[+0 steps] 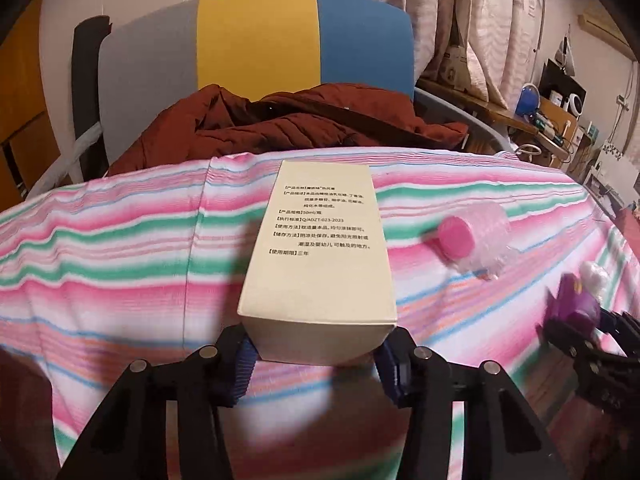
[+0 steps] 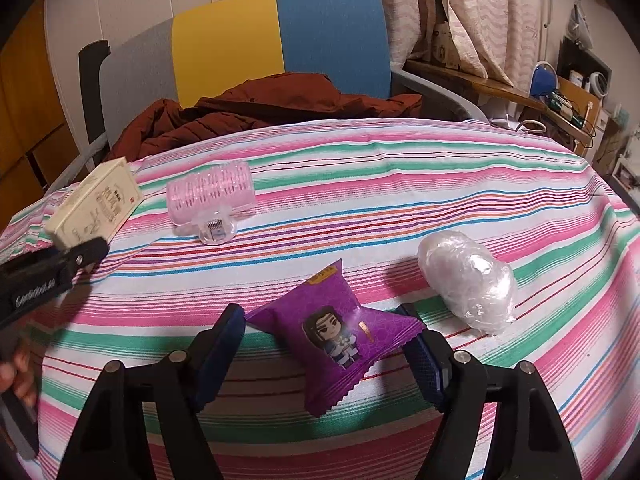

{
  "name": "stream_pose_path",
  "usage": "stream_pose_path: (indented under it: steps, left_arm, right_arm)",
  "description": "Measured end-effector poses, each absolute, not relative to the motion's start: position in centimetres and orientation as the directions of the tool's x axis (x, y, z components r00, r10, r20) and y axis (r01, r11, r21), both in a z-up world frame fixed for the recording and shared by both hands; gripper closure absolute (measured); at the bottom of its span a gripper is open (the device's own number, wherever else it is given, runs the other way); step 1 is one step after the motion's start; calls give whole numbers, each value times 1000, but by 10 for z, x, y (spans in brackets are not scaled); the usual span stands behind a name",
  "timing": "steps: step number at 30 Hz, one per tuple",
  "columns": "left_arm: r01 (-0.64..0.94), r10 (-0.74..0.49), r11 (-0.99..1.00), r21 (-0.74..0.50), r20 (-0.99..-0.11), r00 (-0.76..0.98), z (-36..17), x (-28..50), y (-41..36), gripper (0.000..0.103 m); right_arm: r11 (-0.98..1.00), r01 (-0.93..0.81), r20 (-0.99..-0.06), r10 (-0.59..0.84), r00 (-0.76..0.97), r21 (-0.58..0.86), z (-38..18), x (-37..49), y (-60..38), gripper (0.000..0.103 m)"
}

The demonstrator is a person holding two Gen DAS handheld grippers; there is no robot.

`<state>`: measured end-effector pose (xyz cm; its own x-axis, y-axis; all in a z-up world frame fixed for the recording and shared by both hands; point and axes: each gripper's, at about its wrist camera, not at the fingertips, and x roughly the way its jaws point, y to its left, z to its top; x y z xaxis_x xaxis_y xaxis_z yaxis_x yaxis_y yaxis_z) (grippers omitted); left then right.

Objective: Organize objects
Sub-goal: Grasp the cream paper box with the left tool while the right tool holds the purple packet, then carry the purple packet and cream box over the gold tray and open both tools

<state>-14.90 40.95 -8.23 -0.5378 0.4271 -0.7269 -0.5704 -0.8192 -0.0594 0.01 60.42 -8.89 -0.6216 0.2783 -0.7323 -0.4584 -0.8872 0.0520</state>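
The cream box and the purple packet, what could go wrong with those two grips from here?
The left gripper pinches only the near end of the cream box, so the long box could pivot or slip. The right gripper holds the soft purple packet by its corners; it might crumple or slide free. The pink roller lies near the box's path.

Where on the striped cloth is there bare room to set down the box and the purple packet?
The far stretch of the striped cloth, between the pink hair roller and the brown jacket, is bare. So is the middle band beyond the purple packet. It is crowded near the wrapped bundle and the cream box.
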Motion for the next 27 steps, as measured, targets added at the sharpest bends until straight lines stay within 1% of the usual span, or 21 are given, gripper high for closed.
stream_pose_path:
  steps: [2,3,6,12,16,21,27]
  left_arm:
    - [-587,447,-806,-74,-726,-522,-82,-141,407,52]
    - [-594,456,-801,-80,-725,-517,-82,-136,405,52]
    - [-595,468,-799,-86,-711,-525,-80,-120,397,52]
    - [-585,506,-799,-139,-682,-528,-76,-94,373,52]
    - [-573,516,-806,-147,-649,-559,-71,-78,356,52]
    - [-580,534,-801,-146,-612,-584,-66,-56,336,52]
    - [-549,556,-806,-221,-599,-576,-66,-46,306,52]
  right_arm:
    - [-891,-452,-729,277,-626,49,-87,0,603,37]
    - [-895,-444,-726,274,-630,48,-87,0,601,37]
    - [-916,-399,-719,249,-649,43,-84,0,591,38]
    - [-929,-371,-673,279,-686,-6,-74,9,567,38]
    - [-926,-377,-657,278,-701,10,-69,19,557,38]
    - [-922,-387,-625,304,-719,-3,-62,35,536,38]
    - [-931,-364,-630,260,-732,39,-61,51,510,38]
